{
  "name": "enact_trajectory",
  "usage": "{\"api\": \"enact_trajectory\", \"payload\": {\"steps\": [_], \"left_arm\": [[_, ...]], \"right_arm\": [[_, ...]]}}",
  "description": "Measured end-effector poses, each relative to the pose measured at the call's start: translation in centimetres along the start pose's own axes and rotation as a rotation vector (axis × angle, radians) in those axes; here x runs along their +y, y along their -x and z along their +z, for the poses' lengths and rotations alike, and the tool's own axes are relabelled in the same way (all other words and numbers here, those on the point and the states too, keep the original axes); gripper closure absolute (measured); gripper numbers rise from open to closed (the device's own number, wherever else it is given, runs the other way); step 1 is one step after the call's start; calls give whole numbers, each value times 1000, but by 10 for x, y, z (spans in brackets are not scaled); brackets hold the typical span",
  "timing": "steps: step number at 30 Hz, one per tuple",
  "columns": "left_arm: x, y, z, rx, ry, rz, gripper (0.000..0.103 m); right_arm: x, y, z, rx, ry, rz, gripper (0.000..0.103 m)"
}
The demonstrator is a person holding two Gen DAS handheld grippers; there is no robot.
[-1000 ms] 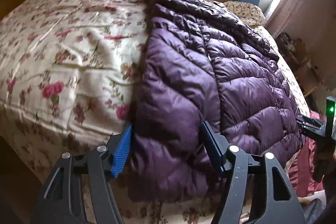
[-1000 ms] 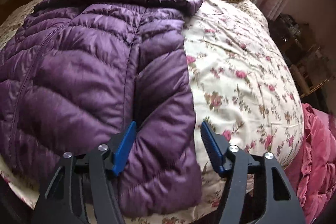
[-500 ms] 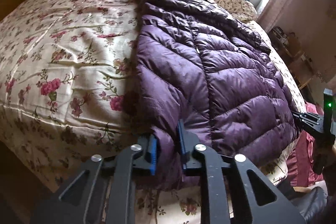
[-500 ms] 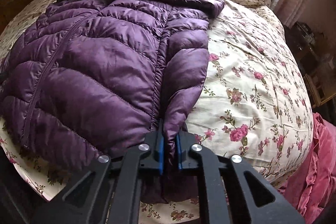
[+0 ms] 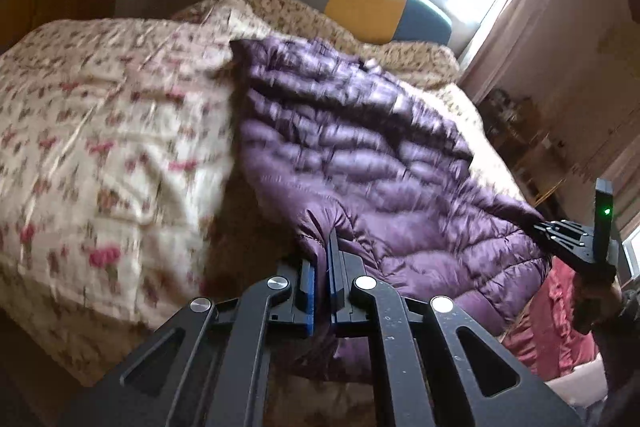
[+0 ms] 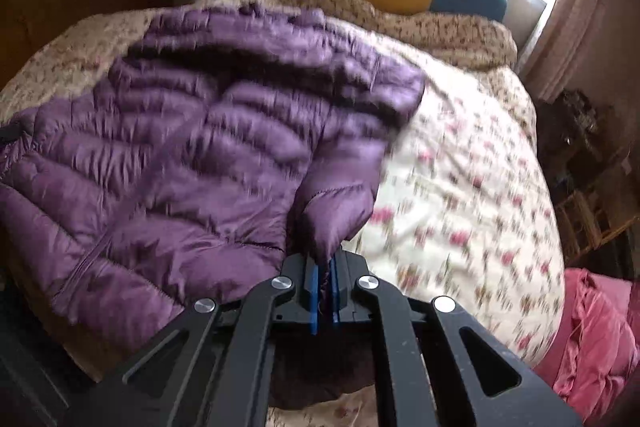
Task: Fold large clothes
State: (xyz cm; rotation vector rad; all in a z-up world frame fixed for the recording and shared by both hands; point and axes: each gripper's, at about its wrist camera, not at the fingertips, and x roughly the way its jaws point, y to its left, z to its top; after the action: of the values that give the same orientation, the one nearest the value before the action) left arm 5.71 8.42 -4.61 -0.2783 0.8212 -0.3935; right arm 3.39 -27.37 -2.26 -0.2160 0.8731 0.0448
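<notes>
Two tools grip the purple jacket, which lies on a floral bed. Left tool is clamped on the jacket's near left corner, right tool on its near right corner, fabric pinched between the blue pads and lifted off the bed there.

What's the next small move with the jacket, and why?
Probably carry the hem toward the collar. Left gripper and right gripper each pinch a bottom corner of the purple jacket, whose upper half lies flat on the floral bedspread.
</notes>
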Motion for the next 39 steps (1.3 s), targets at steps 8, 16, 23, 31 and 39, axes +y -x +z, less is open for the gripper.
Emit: {"api": "enact_trajectory", "payload": {"steps": [8, 16, 23, 31, 39], "left_arm": [[-3, -28, 82, -99, -30, -25, 98], [0, -99, 162, -104, -75, 26, 98], [19, -157, 217, -89, -23, 98, 98], [46, -205, 243, -6, 79, 131, 88], [64, -183, 259, -103, 186, 114, 29]], "right_arm": [[-23, -20, 81, -92, -13, -34, 100], [-55, -87, 153, -76, -81, -54, 100], [-76, -153, 201, -13, -152, -71, 99], [-96, -197, 227, 33, -228, -51, 82], [-119, -177, 251, -55, -324, -36, 26]]}}
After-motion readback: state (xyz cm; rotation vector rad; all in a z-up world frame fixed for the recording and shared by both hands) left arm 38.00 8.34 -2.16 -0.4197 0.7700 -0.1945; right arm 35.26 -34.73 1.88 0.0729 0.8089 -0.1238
